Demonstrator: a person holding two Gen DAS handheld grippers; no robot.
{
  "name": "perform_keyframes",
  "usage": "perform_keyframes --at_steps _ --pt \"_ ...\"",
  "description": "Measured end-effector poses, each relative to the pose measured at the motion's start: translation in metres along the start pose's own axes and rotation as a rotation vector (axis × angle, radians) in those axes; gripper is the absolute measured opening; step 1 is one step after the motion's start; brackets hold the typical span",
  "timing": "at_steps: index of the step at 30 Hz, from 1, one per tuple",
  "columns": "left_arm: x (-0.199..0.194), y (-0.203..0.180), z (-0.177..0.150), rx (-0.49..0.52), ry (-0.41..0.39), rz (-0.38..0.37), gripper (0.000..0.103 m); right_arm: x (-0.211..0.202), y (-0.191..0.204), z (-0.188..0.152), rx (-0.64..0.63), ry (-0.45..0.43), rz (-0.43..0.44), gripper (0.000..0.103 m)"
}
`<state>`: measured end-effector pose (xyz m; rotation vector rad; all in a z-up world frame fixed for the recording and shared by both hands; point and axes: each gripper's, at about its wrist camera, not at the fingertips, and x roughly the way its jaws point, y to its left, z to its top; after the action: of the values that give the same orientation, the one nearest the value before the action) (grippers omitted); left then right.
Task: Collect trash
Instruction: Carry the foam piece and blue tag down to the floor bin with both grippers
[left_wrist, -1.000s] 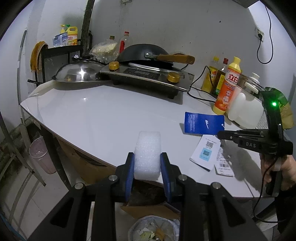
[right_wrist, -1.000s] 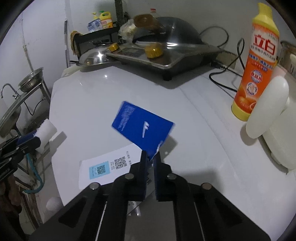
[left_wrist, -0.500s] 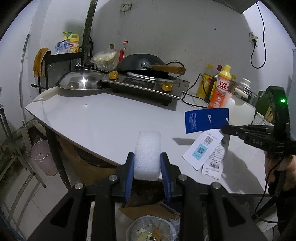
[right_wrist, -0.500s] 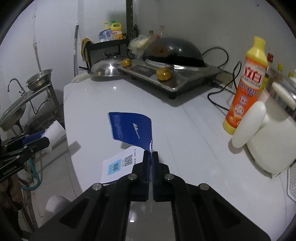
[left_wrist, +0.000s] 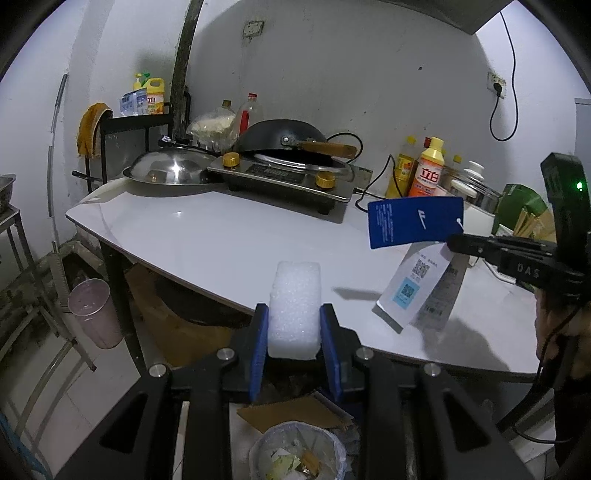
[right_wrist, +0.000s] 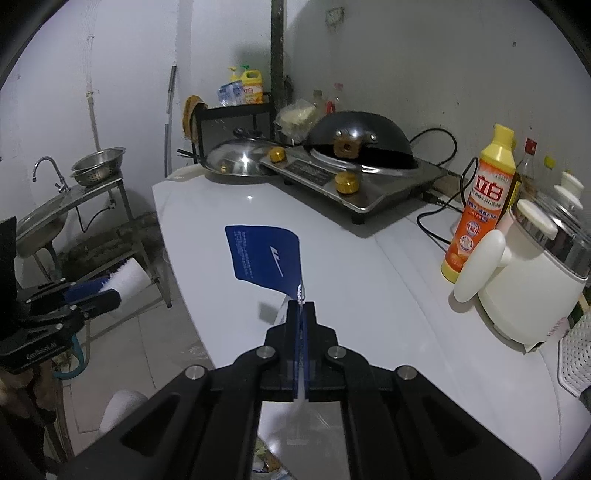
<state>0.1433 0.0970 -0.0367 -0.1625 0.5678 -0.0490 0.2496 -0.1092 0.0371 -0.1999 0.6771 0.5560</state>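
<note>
My left gripper (left_wrist: 293, 328) clamps one white foam block (left_wrist: 294, 306), upright, coarse-grained, held off the table (left_wrist: 207, 236) edge above a lined bin (left_wrist: 295, 452). My right gripper (right_wrist: 301, 314) is pinched fully closed on a bunch of tags: one blue card (left_wrist: 413, 221) with white print, plus white slips (left_wrist: 413, 286) bearing two QR codes, all hanging clear of the table. From the right wrist view the white slips are nearly hidden behind my fingers. Bin contents are hard to make out.
</note>
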Motion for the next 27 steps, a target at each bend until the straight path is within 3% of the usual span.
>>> perform_keyframes --at_steps 17,27 --pt "-0.045 -0.004 -0.022 -0.003 -0.034 0.003 0.027 -0.06 0.061 -0.014 -0.089 -0.04 0.05 0.001" --pt "-0.062 0.004 -0.043 -0.012 -0.029 0.013 0.027 -0.066 0.095 -0.037 -0.131 -0.007 0.088 0.001"
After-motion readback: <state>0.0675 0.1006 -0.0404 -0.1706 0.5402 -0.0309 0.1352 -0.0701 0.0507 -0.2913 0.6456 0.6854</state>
